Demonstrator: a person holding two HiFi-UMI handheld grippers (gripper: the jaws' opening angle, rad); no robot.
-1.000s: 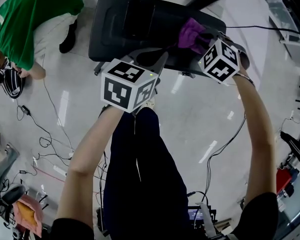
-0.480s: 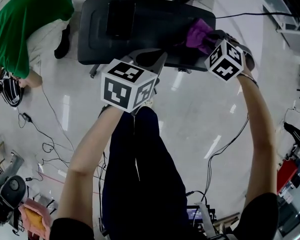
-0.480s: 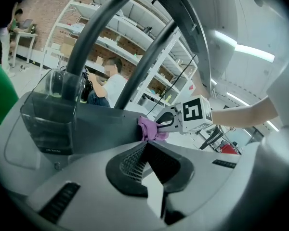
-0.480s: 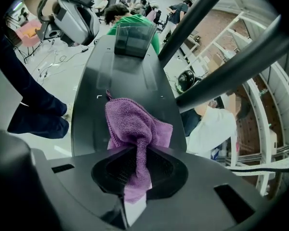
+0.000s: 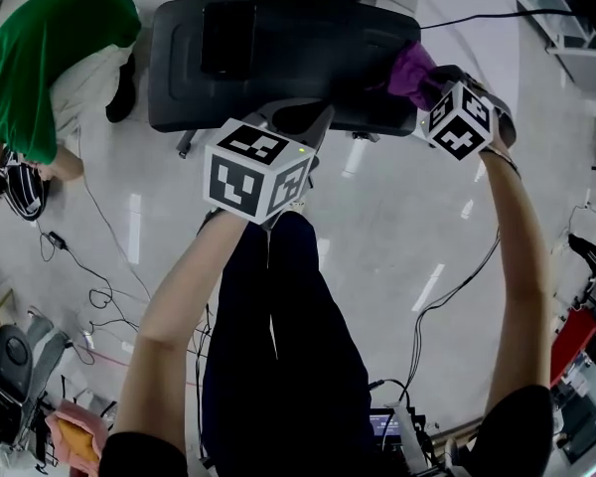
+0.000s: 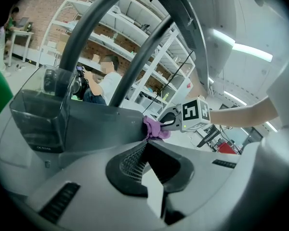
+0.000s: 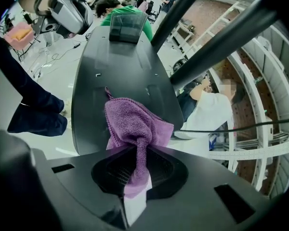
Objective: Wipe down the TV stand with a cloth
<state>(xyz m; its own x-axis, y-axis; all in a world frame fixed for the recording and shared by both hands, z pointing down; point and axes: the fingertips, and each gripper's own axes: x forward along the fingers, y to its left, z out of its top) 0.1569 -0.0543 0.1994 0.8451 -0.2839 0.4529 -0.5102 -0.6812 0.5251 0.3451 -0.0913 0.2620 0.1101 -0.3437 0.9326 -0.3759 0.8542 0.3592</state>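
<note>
The TV stand's black base [image 5: 298, 48] lies on the floor at the top of the head view. My right gripper [image 5: 432, 87] is shut on a purple cloth [image 5: 410, 68] and holds it against the base's right end. In the right gripper view the cloth [image 7: 132, 121] hangs from the jaws [image 7: 137, 172] onto the near end of the base [image 7: 120, 66]. My left gripper [image 5: 303, 117] hovers at the base's front edge, shut and holding nothing. The left gripper view looks past the left gripper [image 6: 151, 165] to the cloth [image 6: 154, 128] and the right gripper [image 6: 172, 123].
A dark box [image 5: 228, 33] sits on the base's left part. Two black poles [image 7: 221, 37] rise from the base. A person in a green top [image 5: 50, 48] crouches on the floor at the left. Cables [image 5: 99, 266] trail across the white floor. Shelving [image 6: 135, 28] stands beyond.
My right gripper has slid the cloth rightward along the base to its right end. The left gripper has stayed at the front edge.
</note>
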